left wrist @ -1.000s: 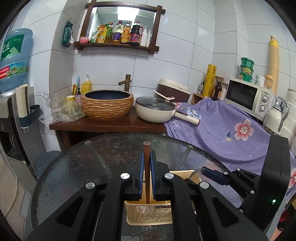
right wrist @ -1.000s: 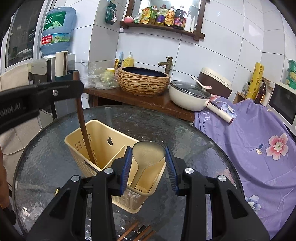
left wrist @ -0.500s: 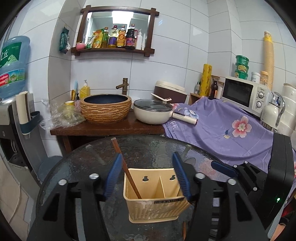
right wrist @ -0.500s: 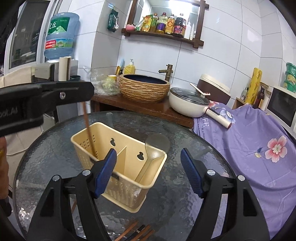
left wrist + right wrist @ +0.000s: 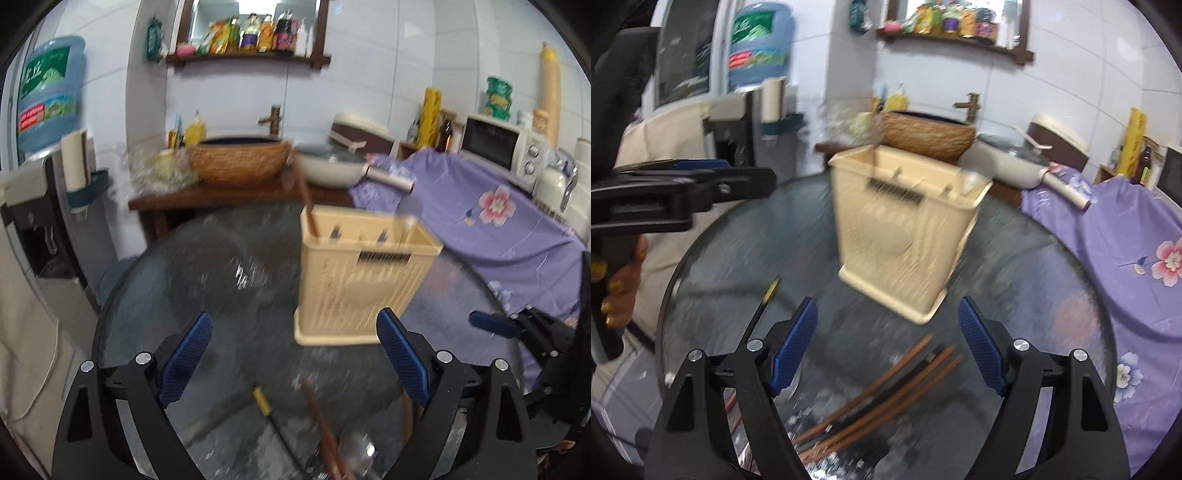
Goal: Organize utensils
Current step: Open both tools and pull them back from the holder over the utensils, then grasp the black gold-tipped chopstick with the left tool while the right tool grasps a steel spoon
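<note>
Lying loose on the glass table point(image 5: 713, 266), the brown chopsticks point(image 5: 886, 387) sit just beyond the right gripper point(image 5: 886, 347), long axis running from seven to one o'clock; that hand looks nearer them; its jaws are opening, gripping nothing; the left gripper point(image 5: 295, 363), jaws also opening and empty, has one chopstick point(image 5: 321, 424) ahead; the cream holder point(image 5: 905, 229) stands at twelve o'clock.
</note>
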`<state>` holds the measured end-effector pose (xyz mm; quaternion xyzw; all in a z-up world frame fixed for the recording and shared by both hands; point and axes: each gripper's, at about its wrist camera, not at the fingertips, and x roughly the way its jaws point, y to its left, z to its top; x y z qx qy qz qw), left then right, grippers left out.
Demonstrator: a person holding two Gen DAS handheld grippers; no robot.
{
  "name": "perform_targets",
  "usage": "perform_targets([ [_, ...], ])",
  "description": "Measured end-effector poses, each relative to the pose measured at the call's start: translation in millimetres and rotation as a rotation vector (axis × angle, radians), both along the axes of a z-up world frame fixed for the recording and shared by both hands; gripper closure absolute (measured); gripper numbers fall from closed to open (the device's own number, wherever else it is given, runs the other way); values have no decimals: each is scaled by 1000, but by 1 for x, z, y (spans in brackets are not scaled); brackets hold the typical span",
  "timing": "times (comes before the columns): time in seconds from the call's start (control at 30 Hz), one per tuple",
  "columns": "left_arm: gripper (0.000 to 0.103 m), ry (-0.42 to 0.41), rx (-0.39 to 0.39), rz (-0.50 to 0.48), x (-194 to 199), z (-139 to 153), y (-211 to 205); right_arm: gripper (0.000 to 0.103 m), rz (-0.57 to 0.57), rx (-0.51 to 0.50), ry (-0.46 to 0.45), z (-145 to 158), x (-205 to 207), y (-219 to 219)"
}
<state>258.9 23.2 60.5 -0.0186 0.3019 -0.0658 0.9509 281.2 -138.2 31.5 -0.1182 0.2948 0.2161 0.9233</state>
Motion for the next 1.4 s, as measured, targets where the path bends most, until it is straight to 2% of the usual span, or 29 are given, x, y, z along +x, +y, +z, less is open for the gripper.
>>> perform_targets([
  [0.1,19,93,31,21,-4,-28,10,25,32,-25,26,-18,-16,7],
  [0.23,40,197,40,31,-3,-57,22,25,51,-23,75,-39,-28,12],
  [0.33,51,259,24,35,1,-70,28,25,54,-33,99,-48,-31,16],
  [0.43,60,292,49,37,8,-79,28,25,65,-46,110,-53,-35,20],
  [0.6,65,340,75,36,16,-92,20,25,81,-58,123,-58,-38,27],
  [0.87,70,404,59,40,29,-110,18,25,154,-92,190,-68,-41,42],
  [1.0,71,401,65,39,28,-111,14,27,184,-120,223,-74,-40,50],
  [1.13,72,399,77,34,27,-111,12,33,214,-148,264,-82,-36,58],
  [1.27,73,397,77,33,27,-112,11,35,218,-200,269,-90,-35,65],
  [1.4,75,395,77,32,25,-112,10,36,220,-191,291,-92,-28,69],
])
